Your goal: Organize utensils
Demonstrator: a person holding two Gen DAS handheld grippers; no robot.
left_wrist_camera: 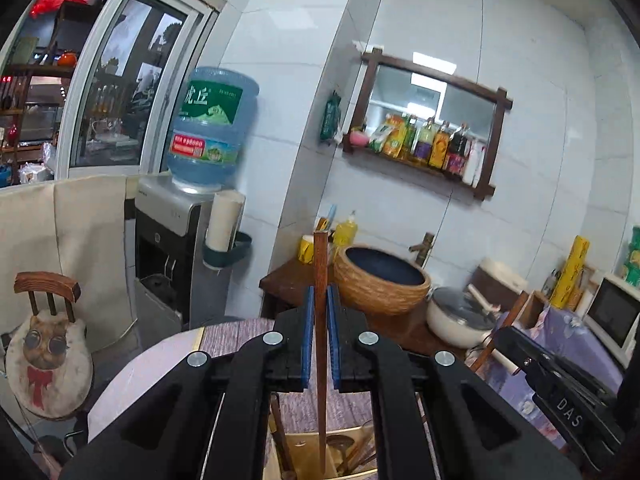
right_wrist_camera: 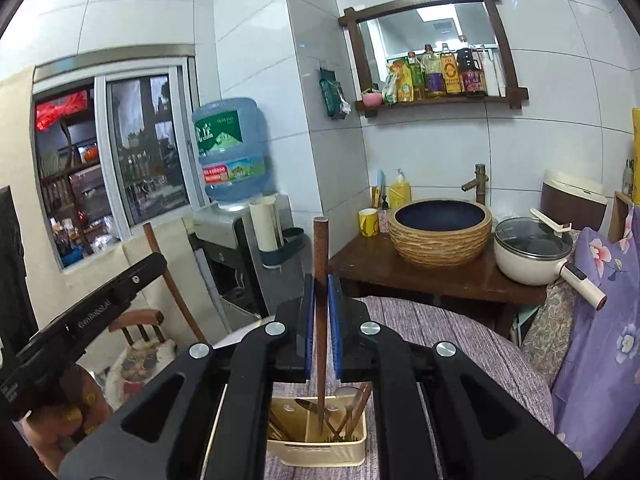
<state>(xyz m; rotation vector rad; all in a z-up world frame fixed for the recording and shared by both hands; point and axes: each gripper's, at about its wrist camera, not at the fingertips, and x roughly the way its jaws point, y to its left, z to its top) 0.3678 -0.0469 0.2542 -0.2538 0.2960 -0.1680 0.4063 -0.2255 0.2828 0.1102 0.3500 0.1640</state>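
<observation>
Each hand-held gripper, left (left_wrist_camera: 320, 336) and right (right_wrist_camera: 321, 326), is clenched on one upright wooden chopstick (left_wrist_camera: 320, 280) (right_wrist_camera: 321, 280) directly above the cream utensil caddy (right_wrist_camera: 316, 446). The caddy already holds several utensils; these two chopsticks remain to be dropped in.

Each chopstick is dark brown wood, long and slim, tapering to a point. The left chopstick (left_wrist_camera: 320, 300) stands nearly upright, blunt end up, pinched between blue fingers (left_wrist_camera: 307, 336), its tip hanging over the utensil holder (left_wrist_camera: 296, 452). The right chopstick (right_wrist_camera: 320, 300) is the same deal, tip dangling above the cream holder. That holder sits on the desk (right_wrist_camera: 460, 332) with its purple-grey wood-grain cloth, divided into compartments stuffed with wooden spoons (right_wrist_camera: 354, 408) and other utensils.
</observation>
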